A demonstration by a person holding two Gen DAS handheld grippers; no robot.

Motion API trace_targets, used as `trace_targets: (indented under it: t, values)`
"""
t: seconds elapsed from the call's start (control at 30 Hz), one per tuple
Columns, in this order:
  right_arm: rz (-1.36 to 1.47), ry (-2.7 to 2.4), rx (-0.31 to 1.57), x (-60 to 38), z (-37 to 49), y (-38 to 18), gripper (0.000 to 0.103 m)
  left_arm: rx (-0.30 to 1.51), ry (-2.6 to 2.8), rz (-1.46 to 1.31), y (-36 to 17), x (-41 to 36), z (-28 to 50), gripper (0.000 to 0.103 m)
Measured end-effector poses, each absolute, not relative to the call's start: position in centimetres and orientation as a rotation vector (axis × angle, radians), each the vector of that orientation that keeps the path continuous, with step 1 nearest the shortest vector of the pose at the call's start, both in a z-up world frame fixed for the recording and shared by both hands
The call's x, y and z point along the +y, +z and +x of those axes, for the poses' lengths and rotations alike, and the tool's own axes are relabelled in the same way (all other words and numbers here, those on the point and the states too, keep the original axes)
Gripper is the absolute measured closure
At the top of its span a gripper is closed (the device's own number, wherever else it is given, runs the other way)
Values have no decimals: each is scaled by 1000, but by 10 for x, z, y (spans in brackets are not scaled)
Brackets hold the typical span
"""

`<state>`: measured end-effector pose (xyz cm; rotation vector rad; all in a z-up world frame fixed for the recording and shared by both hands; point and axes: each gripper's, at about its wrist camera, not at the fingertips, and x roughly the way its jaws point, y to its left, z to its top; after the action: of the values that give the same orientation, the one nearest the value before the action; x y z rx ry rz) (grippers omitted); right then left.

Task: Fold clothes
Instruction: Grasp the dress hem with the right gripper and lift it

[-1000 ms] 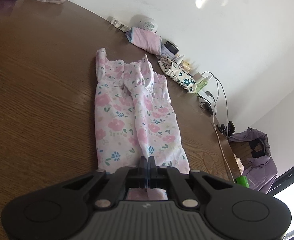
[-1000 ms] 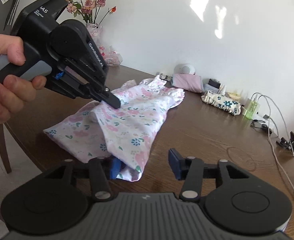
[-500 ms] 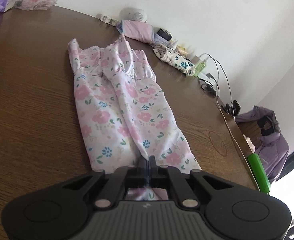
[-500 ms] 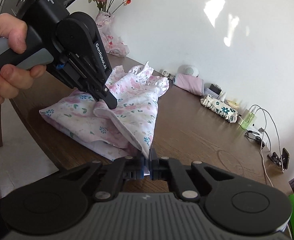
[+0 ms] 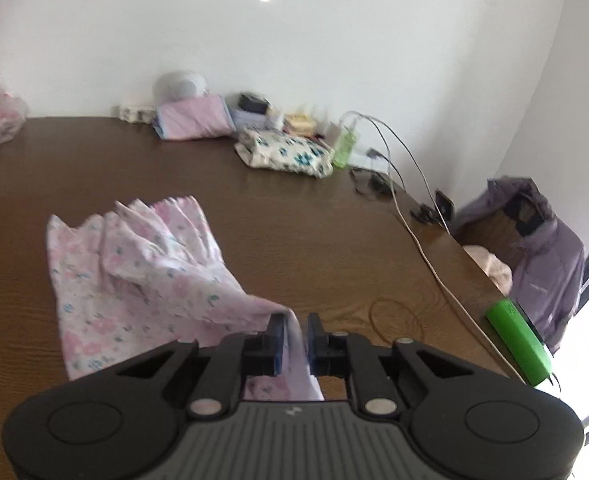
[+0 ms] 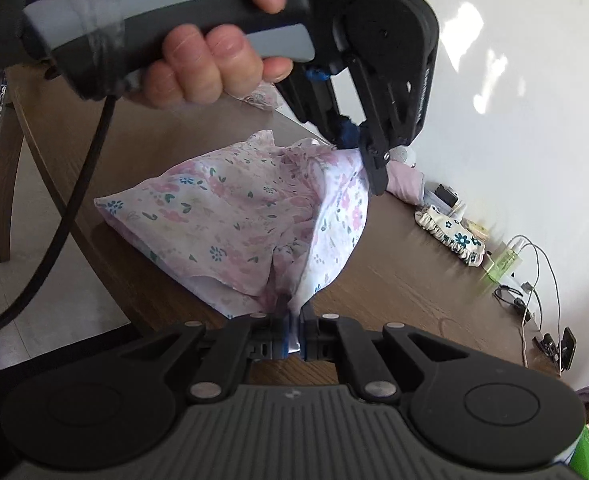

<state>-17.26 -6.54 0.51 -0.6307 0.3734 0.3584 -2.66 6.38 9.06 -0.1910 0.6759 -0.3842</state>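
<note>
A pink floral garment (image 5: 142, 276) lies partly on the brown wooden table (image 5: 294, 216), its near end lifted off the surface. My left gripper (image 5: 294, 330) is shut on one edge of the cloth, which hangs between its fingers. In the right wrist view the garment (image 6: 230, 220) drapes from the left gripper (image 6: 358, 140), held high by a hand, down to my right gripper (image 6: 293, 334), which is shut on the lower hem near the table's front edge.
Along the wall stand a folded pink cloth (image 5: 194, 122), a floral pouch (image 5: 286, 156), a green bottle (image 5: 344, 148) and cables (image 5: 414, 216). A purple jacket (image 5: 542, 256) hangs at right. A green object (image 5: 518, 346) is at the table's edge.
Both grippers have lifted the garment's near end up and forward over the rest. The left gripper rose high; the right gripper, open one second ago, has shut on the hem.
</note>
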Motion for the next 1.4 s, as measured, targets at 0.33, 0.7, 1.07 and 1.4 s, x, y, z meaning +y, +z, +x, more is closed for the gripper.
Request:
trace_targets:
  t: [0.33, 0.7, 1.07, 1.4]
  values:
    - [-617, 394, 376, -71, -168, 6, 98, 746, -363, -132, 65, 38, -32, 90]
    - [-174, 655, 422, -148, -171, 47, 78, 778, -252, -265, 18, 82, -52, 96]
    - [-98, 736, 626, -147, -117, 26, 97, 778, -293, -271, 18, 88, -54, 96]
    - [254, 679, 696, -189, -39, 67, 77, 693, -460, -218, 54, 52, -82, 81]
